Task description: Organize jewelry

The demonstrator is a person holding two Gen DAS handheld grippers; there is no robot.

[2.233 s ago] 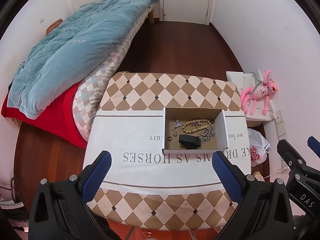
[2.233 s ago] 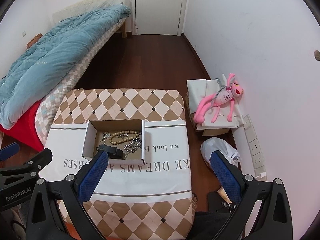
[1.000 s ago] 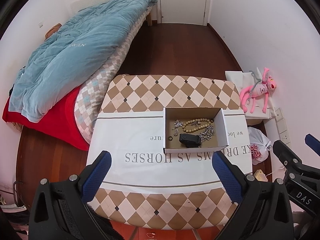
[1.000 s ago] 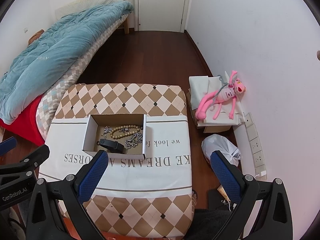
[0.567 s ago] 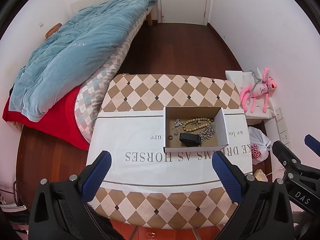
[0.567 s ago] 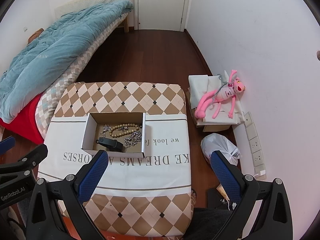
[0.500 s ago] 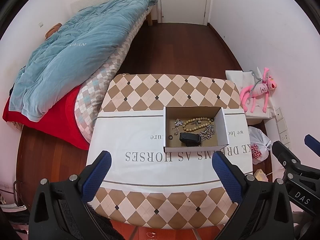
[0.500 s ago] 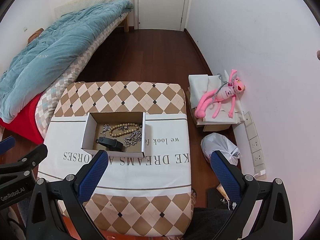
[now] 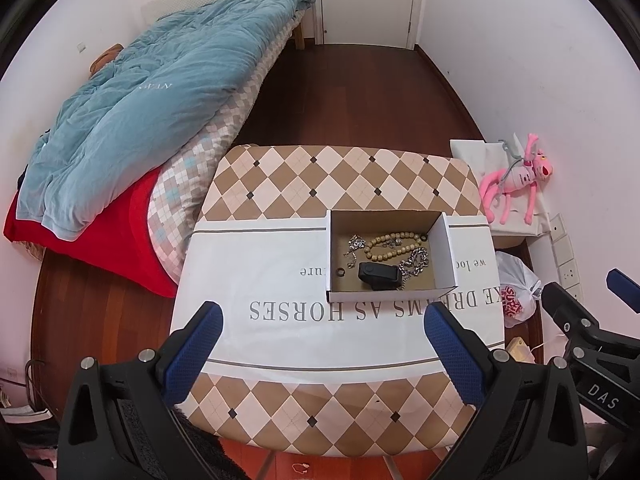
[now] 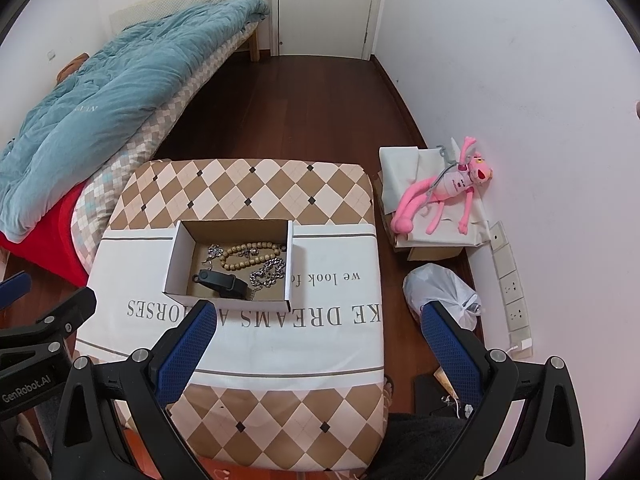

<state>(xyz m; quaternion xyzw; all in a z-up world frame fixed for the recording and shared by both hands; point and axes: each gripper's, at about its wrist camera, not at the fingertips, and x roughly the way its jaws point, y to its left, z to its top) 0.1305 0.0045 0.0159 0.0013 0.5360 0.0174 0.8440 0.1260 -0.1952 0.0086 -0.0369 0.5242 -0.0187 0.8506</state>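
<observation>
An open cardboard box sits on the table with the checkered cloth. Inside lie a wooden bead bracelet, a silver chain, a black band, a small dark ring and small silver pieces. My left gripper is open and empty, held high above the table's near side. My right gripper is open and empty, also high and near the front edge.
A bed with a blue duvet stands left of the table. A pink plush toy lies on a box by the right wall. A white plastic bag sits on the wooden floor. A closed door is at the back.
Both grippers have drifted slightly up and back, so the table looks a little smaller. The box and jewelry have not moved. Both grippers stay open.
</observation>
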